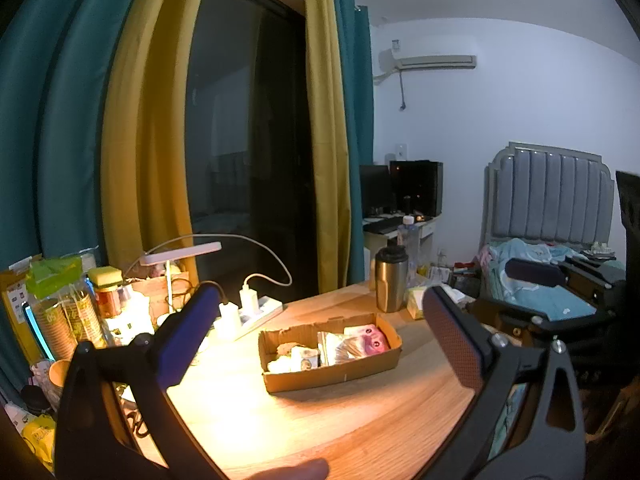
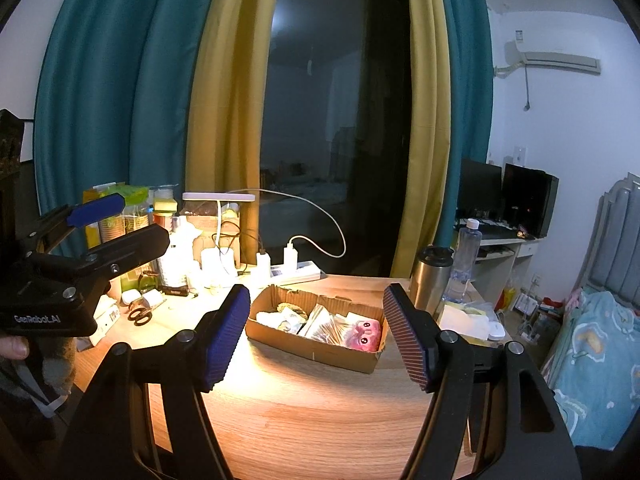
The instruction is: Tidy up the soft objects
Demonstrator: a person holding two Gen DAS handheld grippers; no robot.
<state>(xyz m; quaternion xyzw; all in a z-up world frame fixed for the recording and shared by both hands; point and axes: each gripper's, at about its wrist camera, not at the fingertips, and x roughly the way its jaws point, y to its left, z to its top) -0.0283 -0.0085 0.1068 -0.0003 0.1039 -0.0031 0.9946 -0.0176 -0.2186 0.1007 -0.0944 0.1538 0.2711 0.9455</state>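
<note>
Both grippers are held short of the cardboard box [image 2: 316, 330], which sits mid-surface, nearer the far edge than the near one. The right gripper [image 2: 316, 330] is seen w/ jaws wide apart and nothing between the pads; the left gripper [image 1: 320, 336] likewise has jaws apart and empty.

The soft objects are already in the box: a pink plush toy [image 2: 365, 335] at its right end, clear plastic packets [image 2: 326, 326] in the middle, white & greenish bits [image 2: 280, 316] at its left end.

Risks, as judged:
- The box is light, low-walled cardboard — it could be shoved or tipped if a jaw catches its wall during a reach.
- The plush is squashy, so a shallow pinch may slip off. The packets are slick and overlapped — two could be lifted at once.
- The steel tumbler [image 2: 432, 280] and water bottle [image 2: 466, 256] stand near the box's right end, by the surface's right edge, and could be knocked by a wide swing.
- The charger cables [image 2: 320, 216] and scissors [image 2: 140, 315] toward the far-left corner could be snagged by the left gripper.

Counts: 1 box, 1 plush, approx. 3 packets (overlap — exact no. can't be told), 1 tumbler, 1 bottle, 1 desk lamp [image 2: 218, 197], 2 plugged chargers [image 2: 276, 260], 1 pr scissors.
</note>
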